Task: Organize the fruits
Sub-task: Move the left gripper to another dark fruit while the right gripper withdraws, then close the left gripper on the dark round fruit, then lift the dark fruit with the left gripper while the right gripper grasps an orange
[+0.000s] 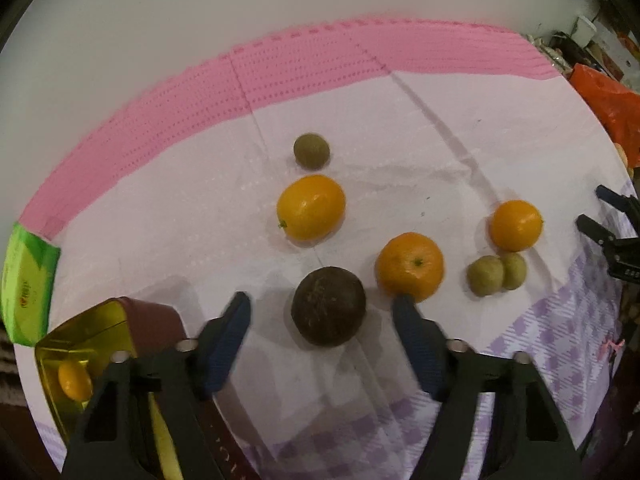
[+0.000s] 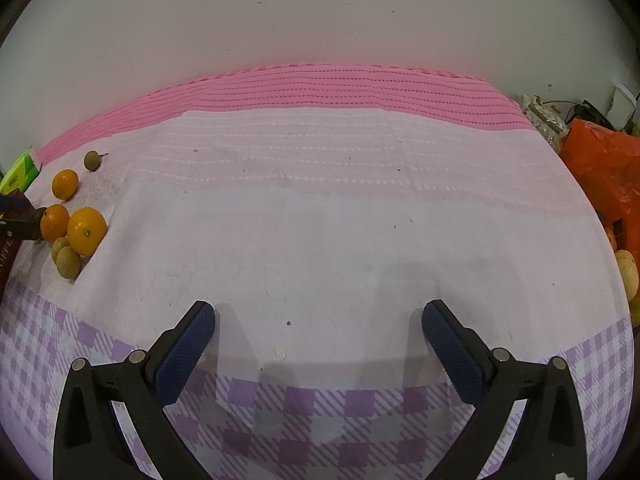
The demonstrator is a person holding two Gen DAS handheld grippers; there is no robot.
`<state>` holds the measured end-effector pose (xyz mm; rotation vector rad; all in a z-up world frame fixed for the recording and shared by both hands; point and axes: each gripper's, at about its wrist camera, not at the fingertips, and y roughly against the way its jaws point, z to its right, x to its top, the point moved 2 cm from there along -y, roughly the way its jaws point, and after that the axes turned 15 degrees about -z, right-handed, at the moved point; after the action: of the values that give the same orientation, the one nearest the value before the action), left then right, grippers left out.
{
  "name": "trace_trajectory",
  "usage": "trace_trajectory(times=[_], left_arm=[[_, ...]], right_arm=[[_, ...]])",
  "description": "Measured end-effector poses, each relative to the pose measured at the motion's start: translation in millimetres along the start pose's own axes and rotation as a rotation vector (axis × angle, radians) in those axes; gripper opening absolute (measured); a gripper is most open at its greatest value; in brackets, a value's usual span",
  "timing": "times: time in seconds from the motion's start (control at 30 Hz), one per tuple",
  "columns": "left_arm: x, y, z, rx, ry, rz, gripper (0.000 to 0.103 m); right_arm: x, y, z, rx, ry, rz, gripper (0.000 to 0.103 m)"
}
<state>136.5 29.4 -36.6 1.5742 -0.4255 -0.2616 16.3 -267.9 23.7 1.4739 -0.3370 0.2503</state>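
In the left wrist view, my left gripper (image 1: 322,300) is open, its jaws either side of a dark brown round fruit (image 1: 328,306) on the cloth. Beyond lie three oranges (image 1: 311,207), (image 1: 410,266), (image 1: 516,225), a lone small green-brown fruit (image 1: 311,151) and a touching pair (image 1: 496,274). A gold-lined tin (image 1: 84,354) at lower left holds a small orange fruit (image 1: 74,379). My right gripper (image 2: 318,316) is open and empty over bare cloth; it also shows at the left wrist view's right edge (image 1: 604,216). The fruit cluster (image 2: 86,230) sits far left in the right wrist view.
A pink and lilac-checked cloth (image 2: 320,220) covers the table, against a white wall. A green box (image 1: 26,284) lies at the left edge. An orange plastic bag (image 2: 600,168) and clutter sit beyond the right edge, with more fruit (image 2: 626,276) below it.
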Motion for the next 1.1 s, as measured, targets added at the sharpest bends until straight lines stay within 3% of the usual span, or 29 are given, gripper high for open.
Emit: trace_trajectory(times=[0.07, 0.1, 0.3, 0.4, 0.43, 0.47, 0.6, 0.73, 0.87, 1.03, 1.1], left_arm=[[1, -8, -3, 0.000, 0.003, -0.015, 0.038], [-1, -10, -4, -0.030, 0.012, -0.008, 0.036], [-20, 3, -2, -0.064, 0.123, 0.047, 0.036], [-43, 23, 3, -0.110, 0.187, 0.098, 0.036], [-50, 29, 3, -0.123, 0.207, 0.111, 0.036], [-57, 35, 3, -0.143, 0.229, 0.124, 0.036], [-86, 57, 2, -0.210, 0.309, 0.170, 0.036], [-105, 71, -5, -0.224, 0.354, 0.188, 0.036], [-130, 87, -16, -0.209, 0.393, 0.217, 0.036], [-151, 97, -36, -0.201, 0.429, 0.233, 0.036], [-157, 97, -42, -0.210, 0.447, 0.232, 0.036]], right_arm=[[1, 0, 0, 0.000, 0.000, 0.000, 0.103], [0, 0, 0, 0.000, 0.000, 0.000, 0.103], [1, 0, -2, 0.008, -0.002, 0.004, 0.103], [1, 15, -4, 0.123, 0.002, 0.057, 0.100], [3, 22, -9, 0.161, 0.016, 0.074, 0.092], [7, 31, -18, 0.188, 0.047, 0.089, 0.086], [29, 62, -101, 0.338, 0.366, 0.098, 0.085], [43, 54, -173, 0.343, 0.562, 0.054, 0.085], [51, 30, -220, 0.333, 0.631, 0.000, 0.084], [61, 6, -240, 0.304, 0.628, -0.057, 0.083], [62, -4, -241, 0.277, 0.619, -0.075, 0.076]])
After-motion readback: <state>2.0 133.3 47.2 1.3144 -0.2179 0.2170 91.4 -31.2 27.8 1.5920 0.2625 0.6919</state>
